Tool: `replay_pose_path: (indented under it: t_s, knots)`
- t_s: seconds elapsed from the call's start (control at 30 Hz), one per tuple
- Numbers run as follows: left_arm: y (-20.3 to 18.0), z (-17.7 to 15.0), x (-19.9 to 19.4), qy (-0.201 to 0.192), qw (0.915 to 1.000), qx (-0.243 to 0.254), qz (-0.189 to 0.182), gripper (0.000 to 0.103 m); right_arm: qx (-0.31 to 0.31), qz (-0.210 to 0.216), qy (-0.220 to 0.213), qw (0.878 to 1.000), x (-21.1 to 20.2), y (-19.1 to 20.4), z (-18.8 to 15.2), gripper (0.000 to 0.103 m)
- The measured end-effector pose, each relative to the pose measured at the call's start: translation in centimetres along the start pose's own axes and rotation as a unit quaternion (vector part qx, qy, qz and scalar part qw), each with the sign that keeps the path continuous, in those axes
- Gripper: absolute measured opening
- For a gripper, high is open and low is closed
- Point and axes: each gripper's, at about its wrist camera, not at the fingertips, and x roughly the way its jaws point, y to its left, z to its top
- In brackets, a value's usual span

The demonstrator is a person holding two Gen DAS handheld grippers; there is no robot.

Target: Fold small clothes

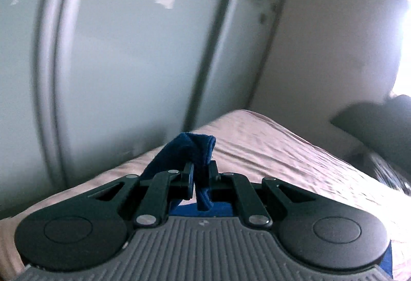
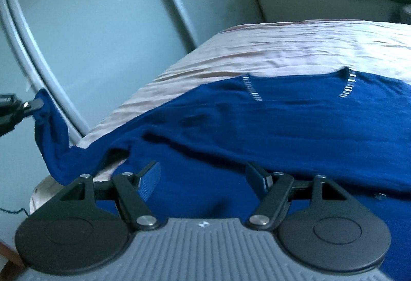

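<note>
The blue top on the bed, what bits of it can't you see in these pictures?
- Left wrist view: most of the blue top is hidden below the left gripper, which pinches one fold.
- Right wrist view: the top's near edge is covered by the open right gripper; its right side is cut off by the frame.
- Both views are blurred, so the garment type is unclear.

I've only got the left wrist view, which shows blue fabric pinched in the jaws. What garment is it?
Observer: The right wrist view shows a blue sweater spread on the bed, with striped trim at the neckline.
Operator: Which part am I holding?
Observer: The left gripper holds an end lifted off the bed's left side, likely a sleeve.
Operator: And the other gripper?
Observer: The right gripper is open over the sweater's body, gripping nothing.
</note>
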Motion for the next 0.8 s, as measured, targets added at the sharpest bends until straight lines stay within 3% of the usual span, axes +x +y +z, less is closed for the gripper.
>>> replay_pose_path:
  t_s: [0.33,0.6,0.8]
  knots:
    - [-14.9,-1.9,6.4,0.034,0.9901,0.097,-0.096,0.01,0.08,-0.051,-0.034,0.995,-4.8,-6.4,-1.9,0.076]
    - [-24.4,-7.5,8.0,0.088,0.9721,0.15,-0.157,0.01,0.122,-0.073,-0.053,0.988,-7.8,-9.2,-3.5,0.076]
    - [-29.7,-11.5,5.3,0.109,0.9504,0.195,-0.216,0.01,0.138,-0.087,-0.065,0.984,-9.4,-10.6,-4.2,0.076]
